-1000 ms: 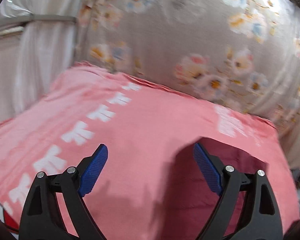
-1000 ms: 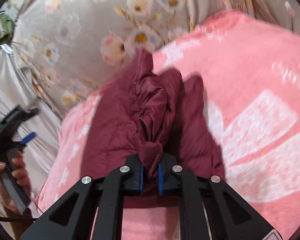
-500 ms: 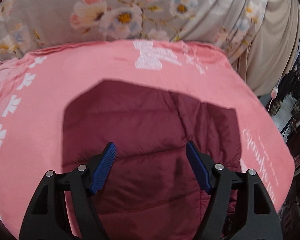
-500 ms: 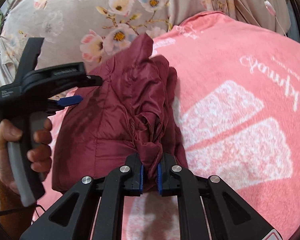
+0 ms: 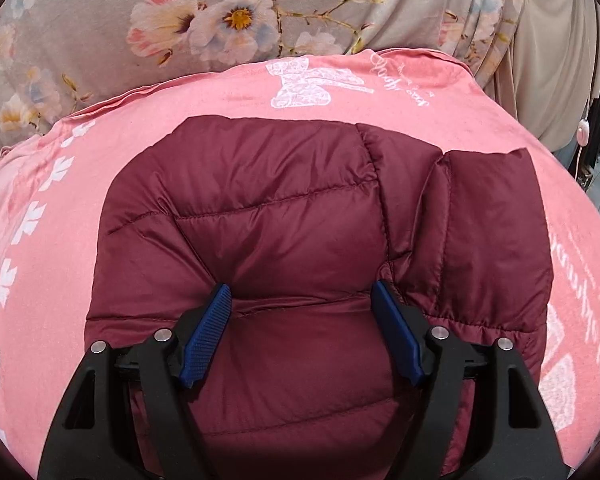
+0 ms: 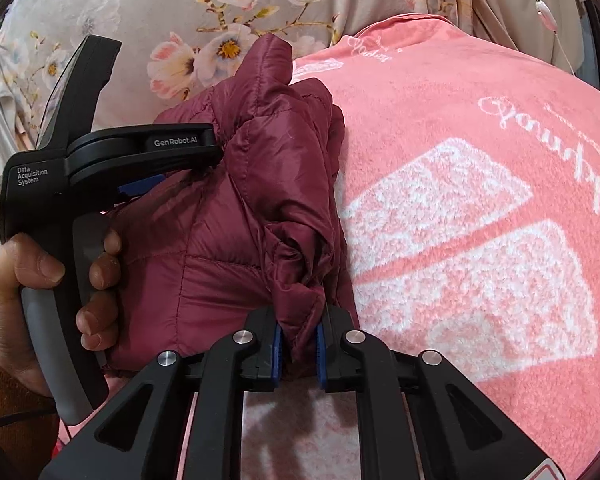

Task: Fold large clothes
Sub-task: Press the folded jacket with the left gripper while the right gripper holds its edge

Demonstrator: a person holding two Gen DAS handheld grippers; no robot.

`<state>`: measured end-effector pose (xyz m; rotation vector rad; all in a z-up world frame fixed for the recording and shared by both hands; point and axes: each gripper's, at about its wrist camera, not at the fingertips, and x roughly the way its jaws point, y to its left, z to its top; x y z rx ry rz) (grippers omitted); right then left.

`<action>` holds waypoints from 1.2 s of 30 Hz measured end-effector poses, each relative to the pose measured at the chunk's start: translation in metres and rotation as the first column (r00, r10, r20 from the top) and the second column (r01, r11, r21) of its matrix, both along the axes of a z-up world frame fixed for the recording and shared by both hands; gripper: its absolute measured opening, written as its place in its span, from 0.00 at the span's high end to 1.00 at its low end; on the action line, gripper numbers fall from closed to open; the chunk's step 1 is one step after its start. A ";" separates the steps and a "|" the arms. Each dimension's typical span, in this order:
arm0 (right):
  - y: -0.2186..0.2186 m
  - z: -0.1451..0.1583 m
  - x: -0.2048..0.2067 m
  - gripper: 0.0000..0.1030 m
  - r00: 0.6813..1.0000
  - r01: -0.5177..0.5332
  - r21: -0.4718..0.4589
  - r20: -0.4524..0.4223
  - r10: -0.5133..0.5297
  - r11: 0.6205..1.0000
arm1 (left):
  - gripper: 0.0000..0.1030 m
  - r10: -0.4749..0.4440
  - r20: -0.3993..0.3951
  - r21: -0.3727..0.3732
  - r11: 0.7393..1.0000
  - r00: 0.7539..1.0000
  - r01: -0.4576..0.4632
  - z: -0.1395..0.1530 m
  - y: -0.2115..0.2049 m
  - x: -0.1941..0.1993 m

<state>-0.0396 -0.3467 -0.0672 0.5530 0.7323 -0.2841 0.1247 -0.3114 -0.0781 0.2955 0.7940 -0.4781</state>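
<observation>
— Where do we stand with the maroon puffer jacket (image 5: 284, 216)?

— It lies on the pink blanket (image 5: 40, 184) spread over the bed, its broad quilted panel fairly flat. Along its right side we've lifted a bunched part, probably a sleeve or side edge (image 6: 292, 184), so we judge the fold only begun.

— And our tools?

— Our right gripper (image 6: 298, 344) is pinching that bunched fabric between its blue pads, holding it up above the body. Our left gripper (image 5: 300, 340) hangs over the flat panel with its jaws spread; they narrowed a little a moment ago and have since held, and the pads are not pressing on any fabric.

— What's left?

— Almost everything, we think: lay the raised part across the body, bring in the other side, then fold the length. The far left edge looks tidy already.
</observation>
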 end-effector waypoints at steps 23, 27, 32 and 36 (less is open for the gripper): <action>0.031 0.071 -0.025 0.90 0.994 0.024 -0.283 0.110 0.008 0.959 | 0.32 -0.164 -0.078 -0.130 0.980 0.983 0.153 0.105 -0.023 0.018; 0.030 0.053 -0.011 0.94 0.999 -0.026 -0.247 0.037 0.037 0.969 | 0.38 -0.181 -0.114 -0.036 0.983 0.977 0.178 0.078 -0.069 0.019; 0.020 0.027 -0.007 0.97 0.999 -0.038 -0.161 -0.030 0.034 0.986 | 0.39 -0.125 -0.155 0.030 0.991 0.980 0.131 0.037 -0.093 0.030; 0.018 0.015 -0.001 1.00 0.996 -0.054 -0.149 -0.072 0.043 0.987 | 0.39 -0.101 -0.155 0.062 0.992 0.983 0.111 0.018 -0.101 0.037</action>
